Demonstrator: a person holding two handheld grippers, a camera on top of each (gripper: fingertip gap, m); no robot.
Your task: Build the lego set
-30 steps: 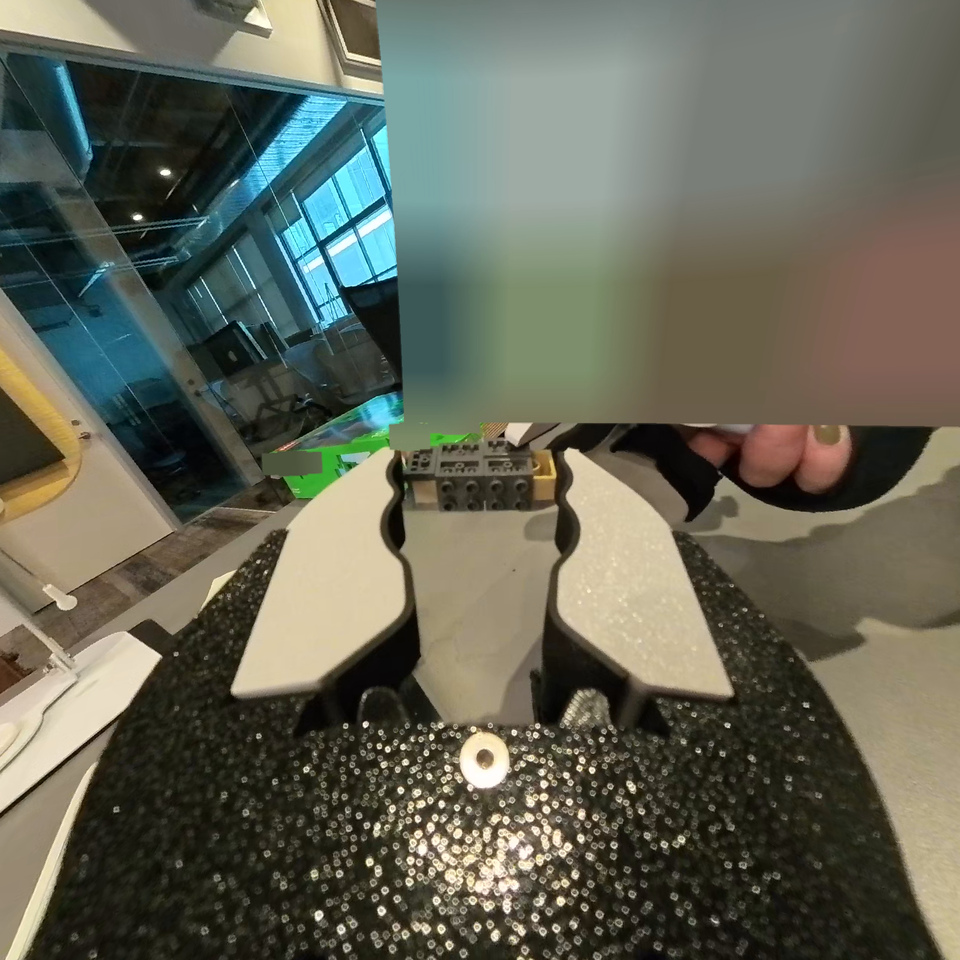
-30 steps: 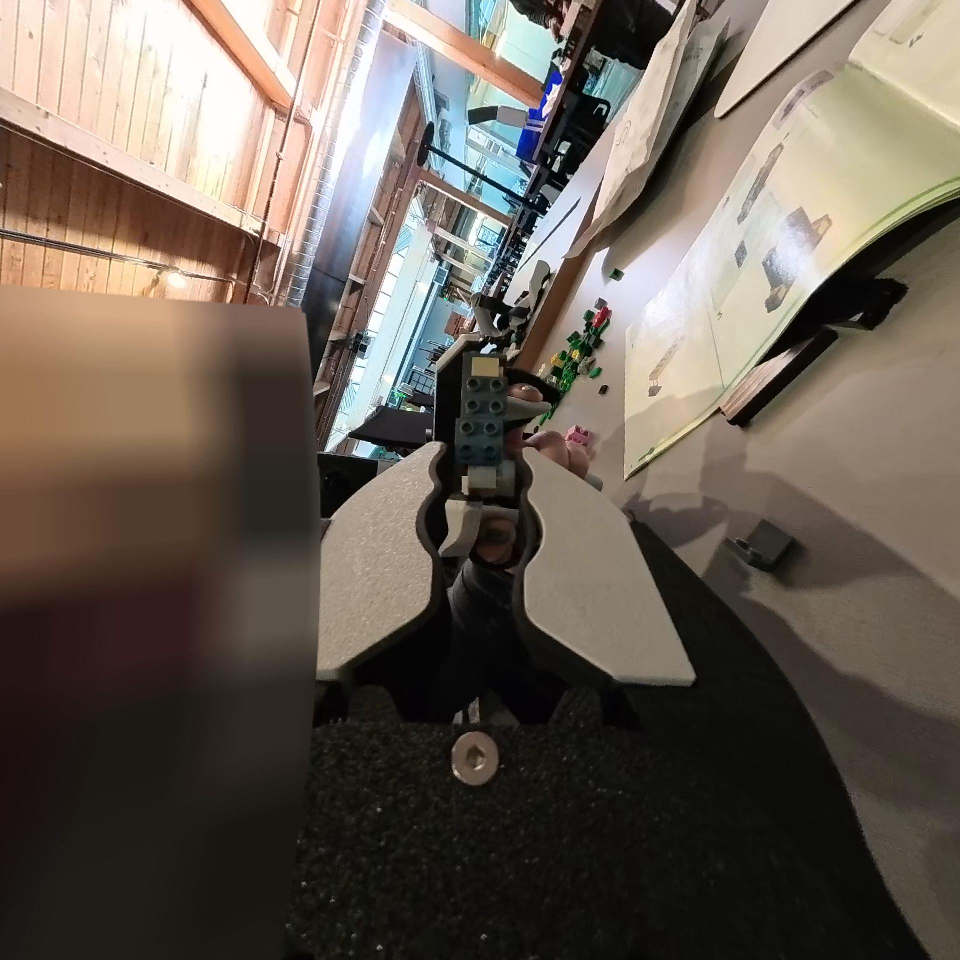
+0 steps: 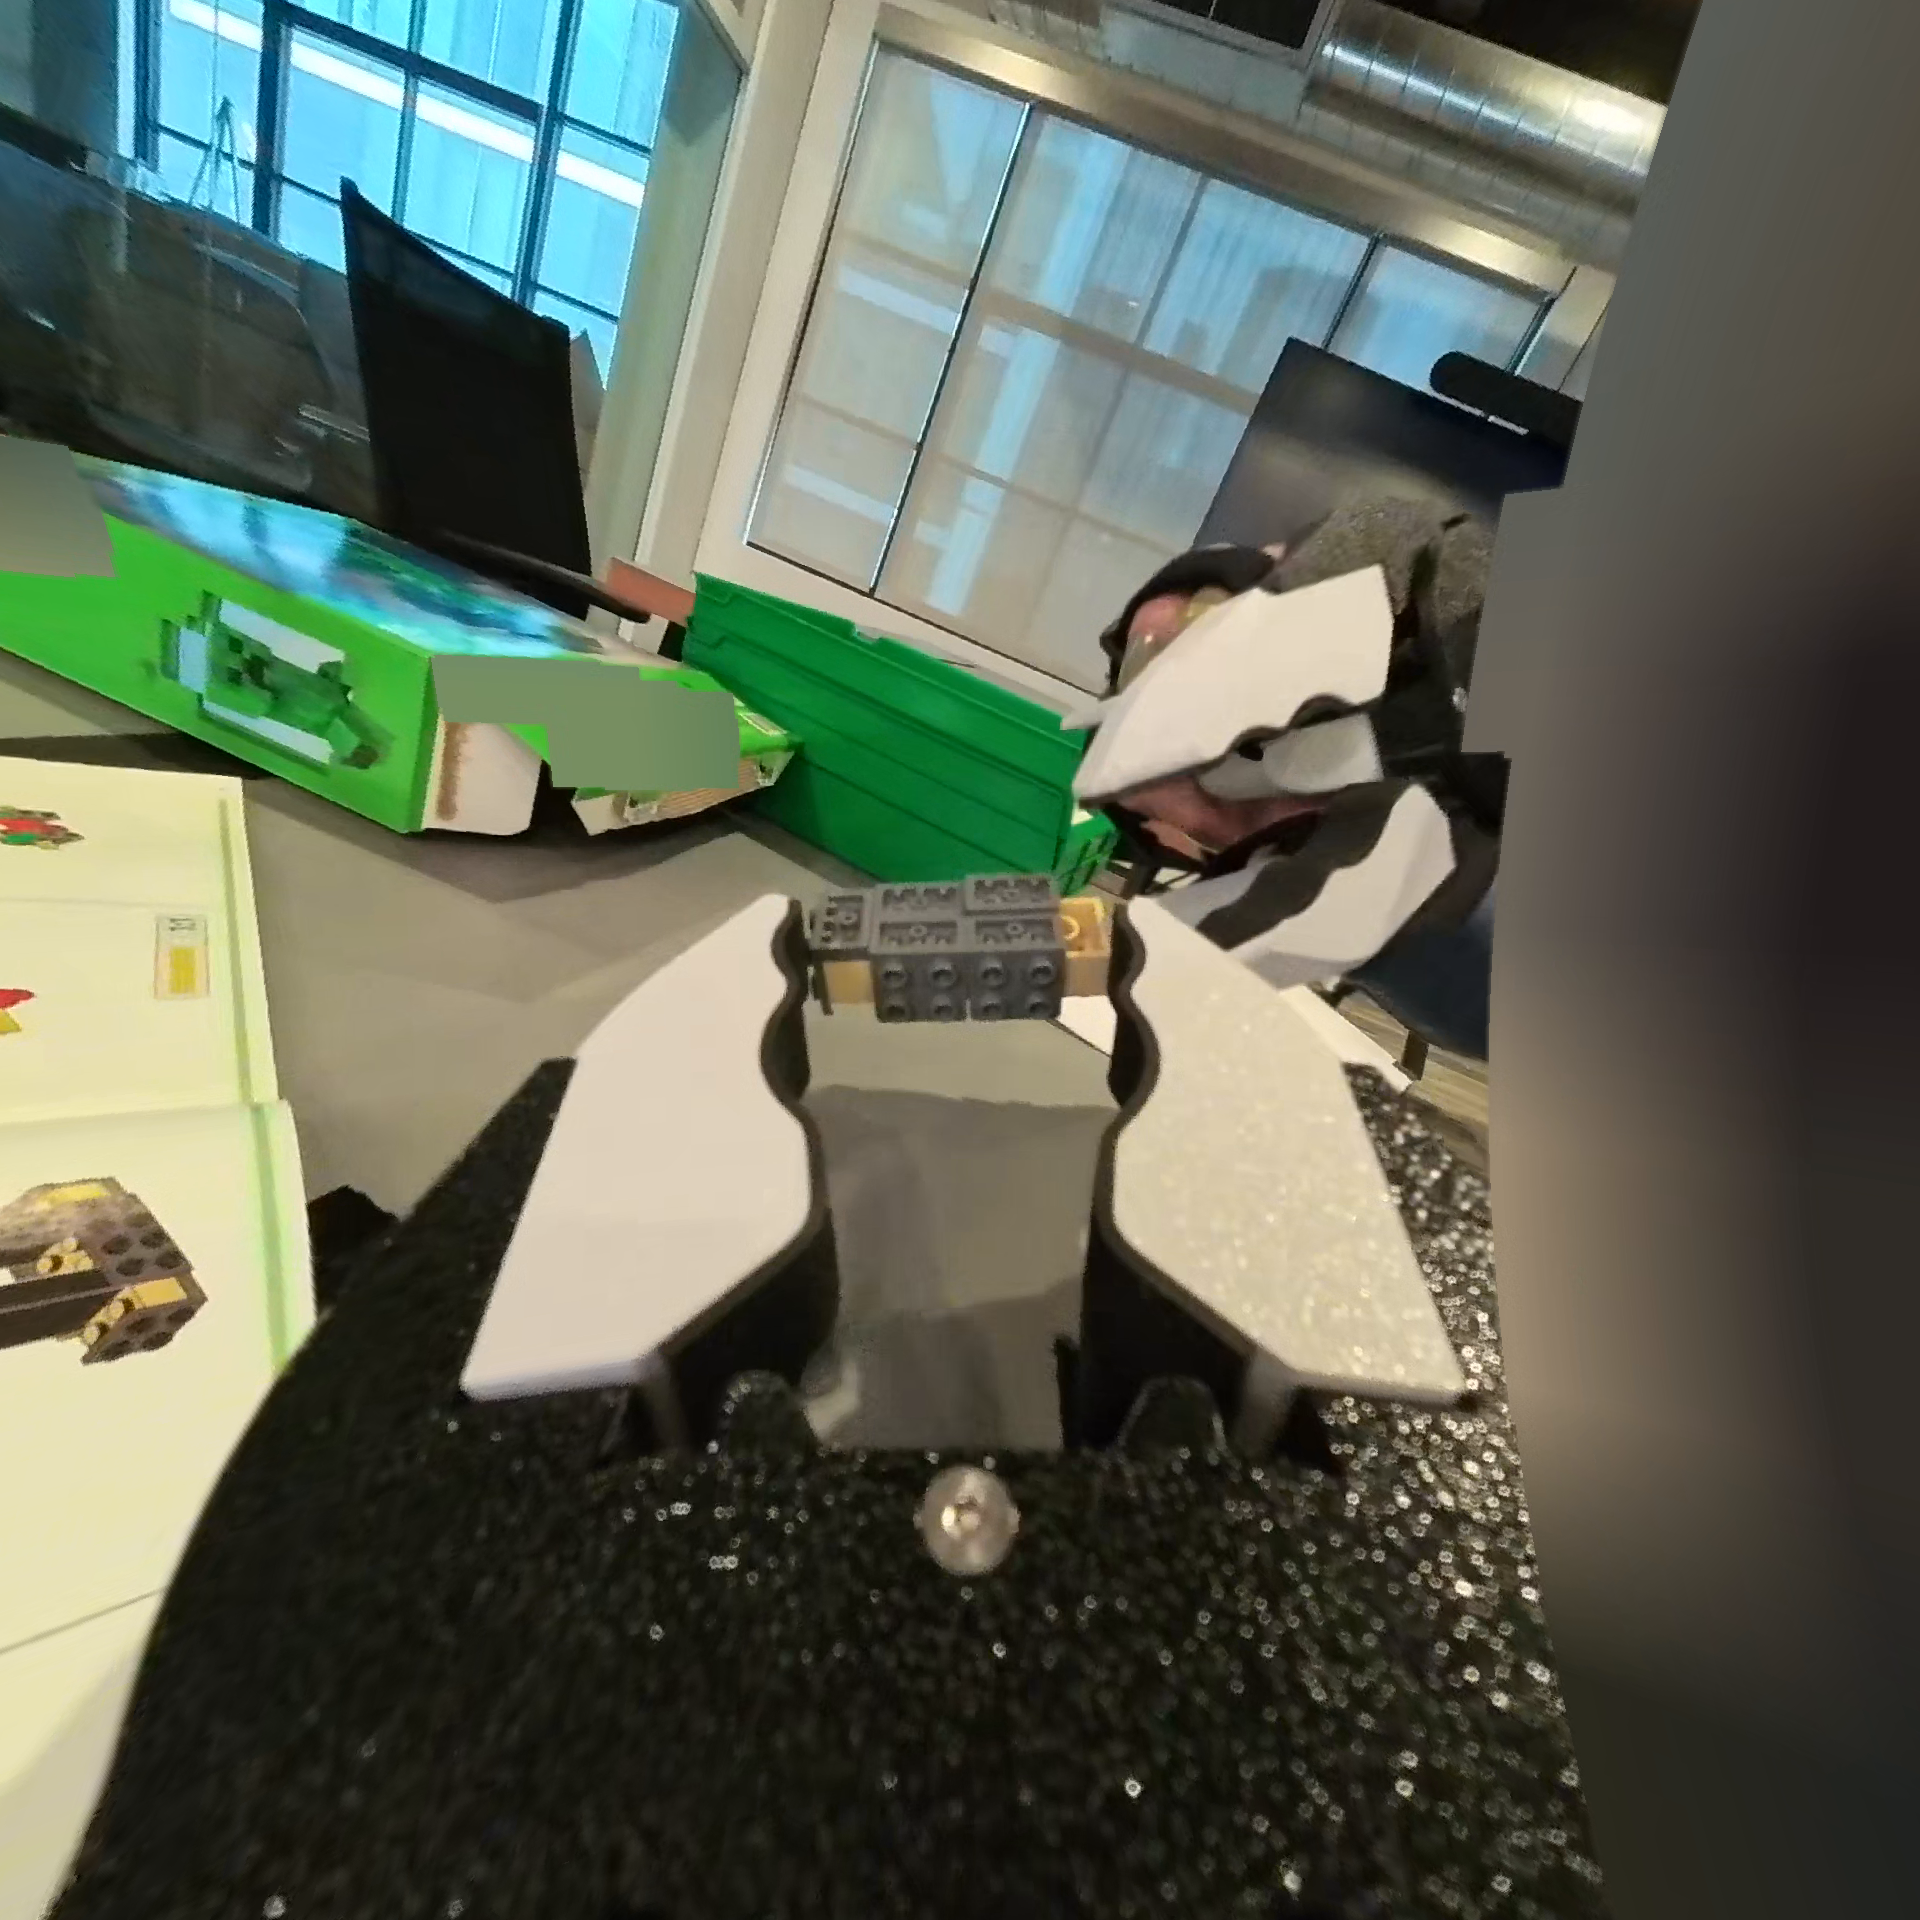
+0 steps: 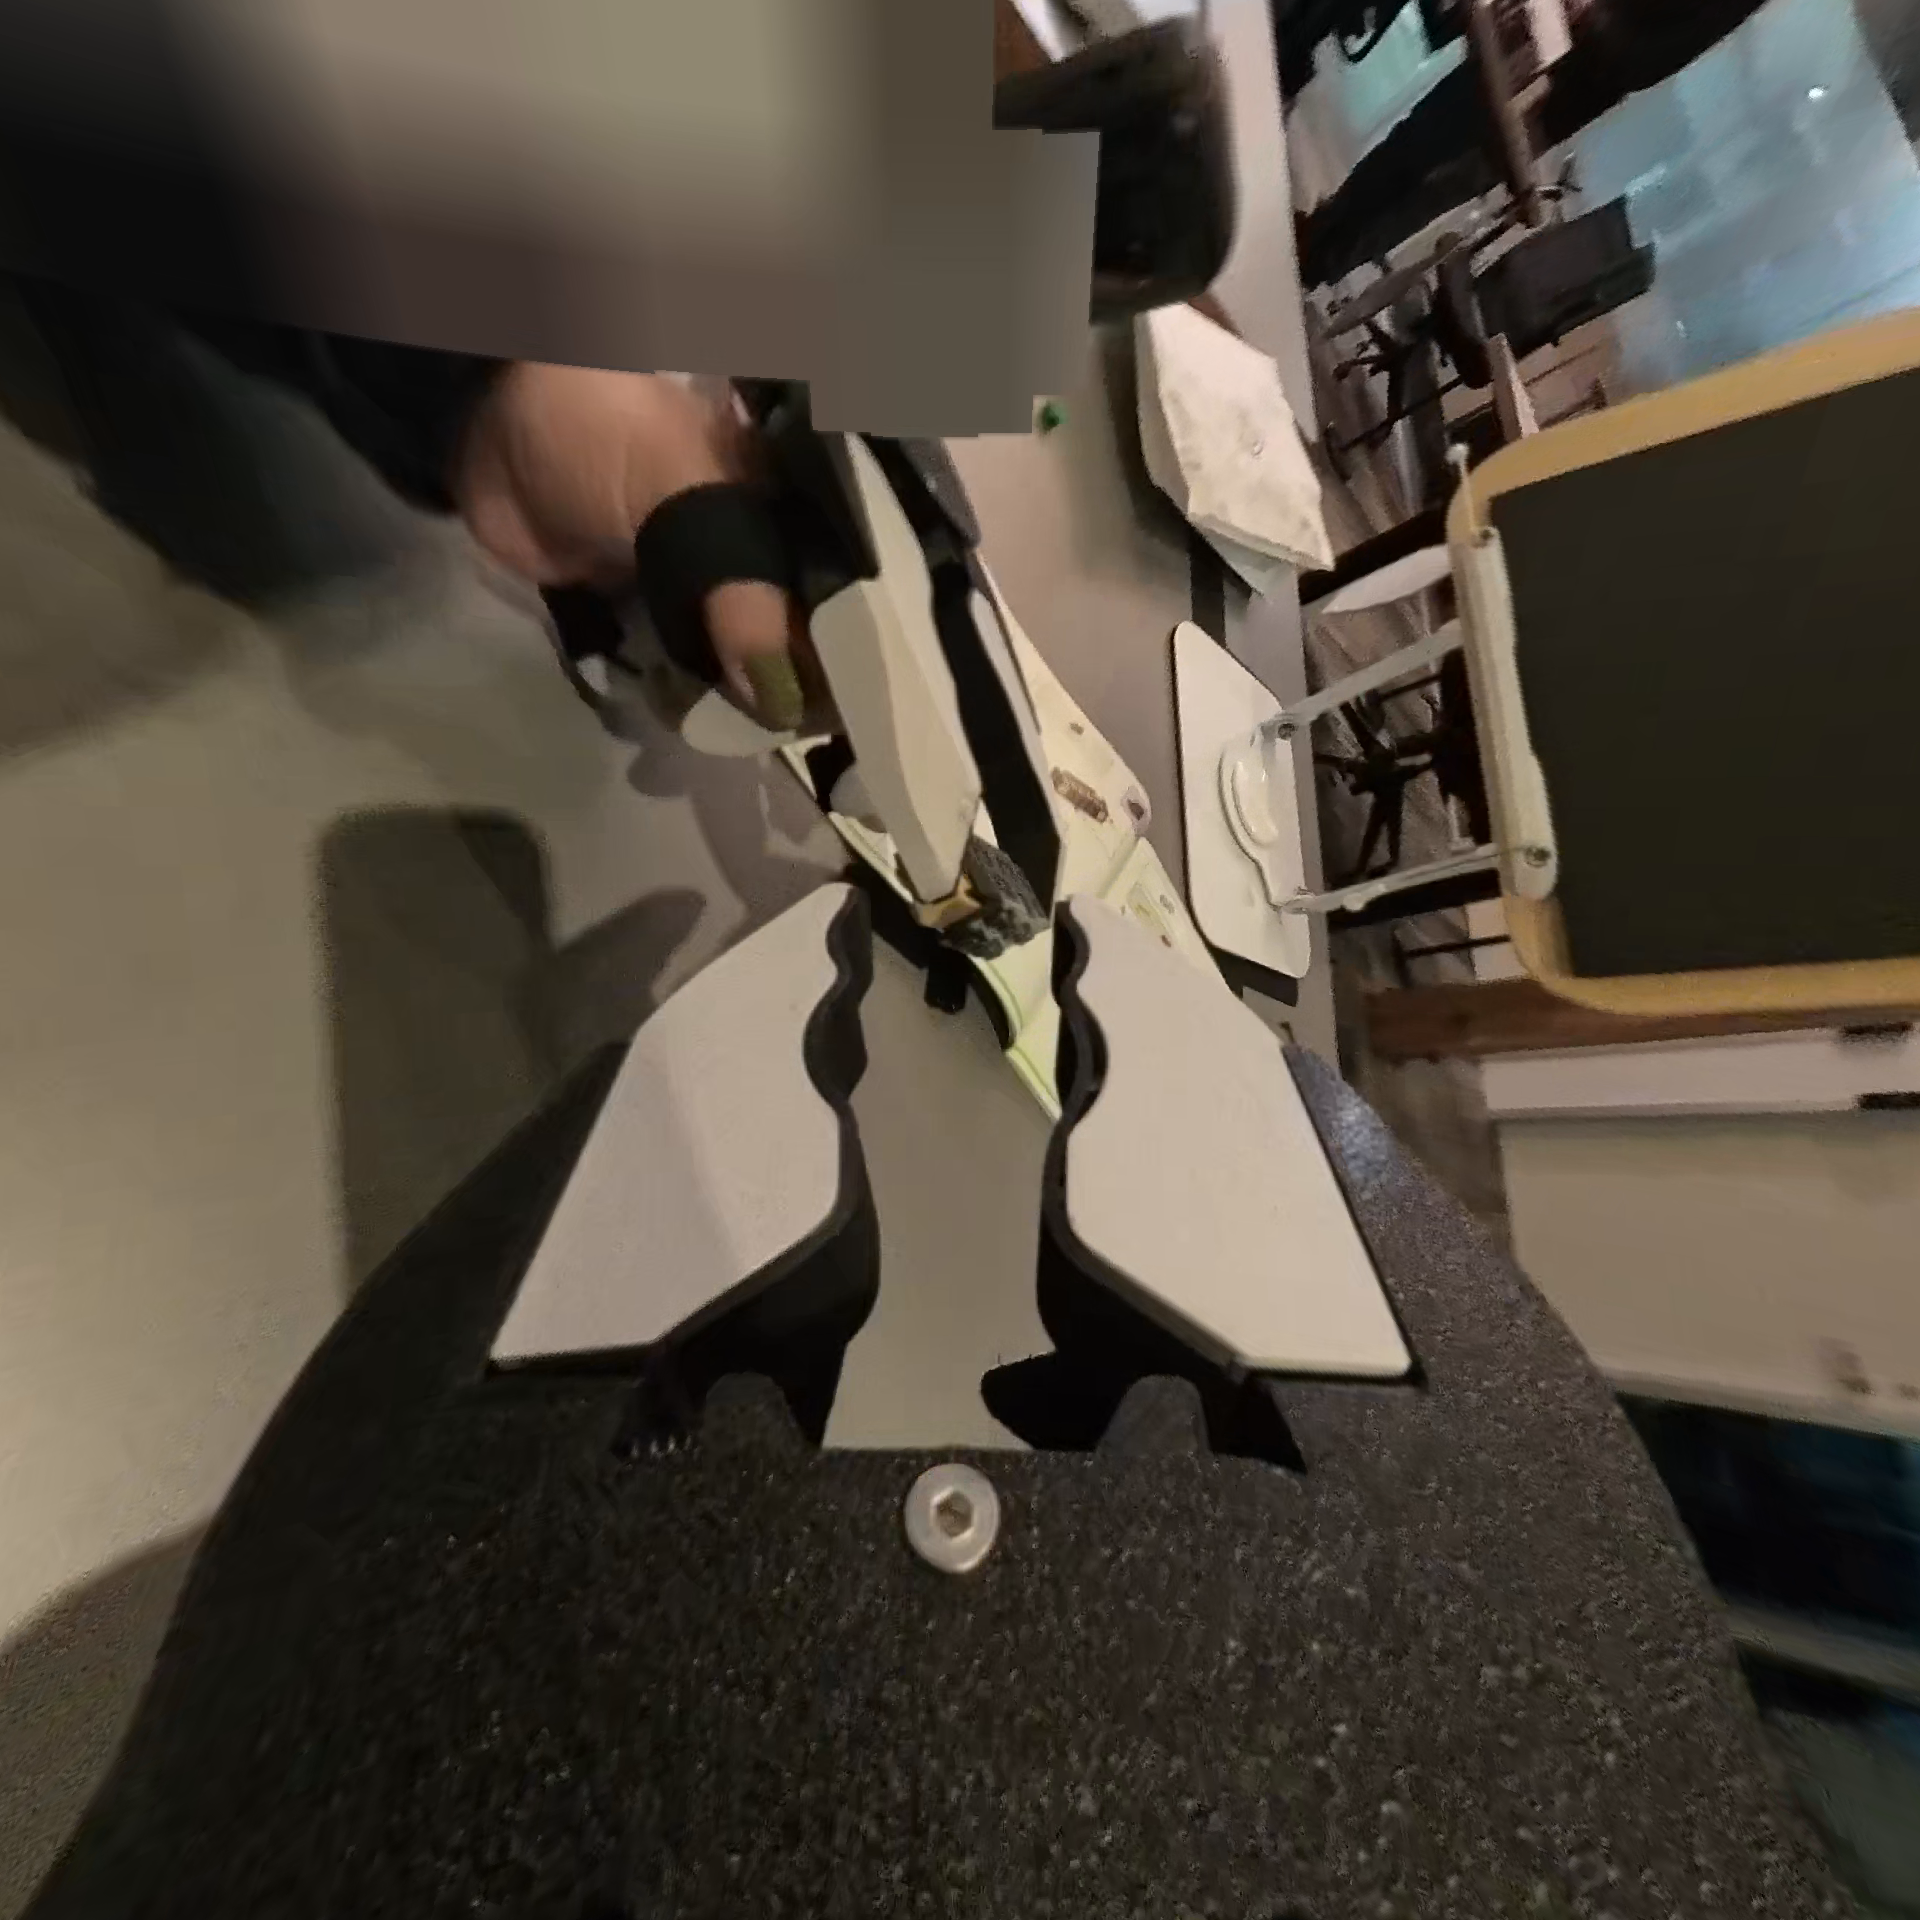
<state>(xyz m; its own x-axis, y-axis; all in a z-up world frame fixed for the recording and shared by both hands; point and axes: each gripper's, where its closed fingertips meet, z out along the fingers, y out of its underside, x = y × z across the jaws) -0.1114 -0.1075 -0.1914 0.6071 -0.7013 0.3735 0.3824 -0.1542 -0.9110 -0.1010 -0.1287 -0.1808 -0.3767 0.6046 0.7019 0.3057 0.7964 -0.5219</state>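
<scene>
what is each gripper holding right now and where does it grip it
The left gripper holds the grey and tan lego assembly by its two ends, clear of the table. The right gripper is open and holds nothing.

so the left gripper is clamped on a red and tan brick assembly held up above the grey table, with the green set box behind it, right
Not quite: the brick assembly is dark grey and tan, not red. The left wrist view shows it clamped between the fingertips of the left gripper, held up above the grey table, with the green set box behind it.
</scene>
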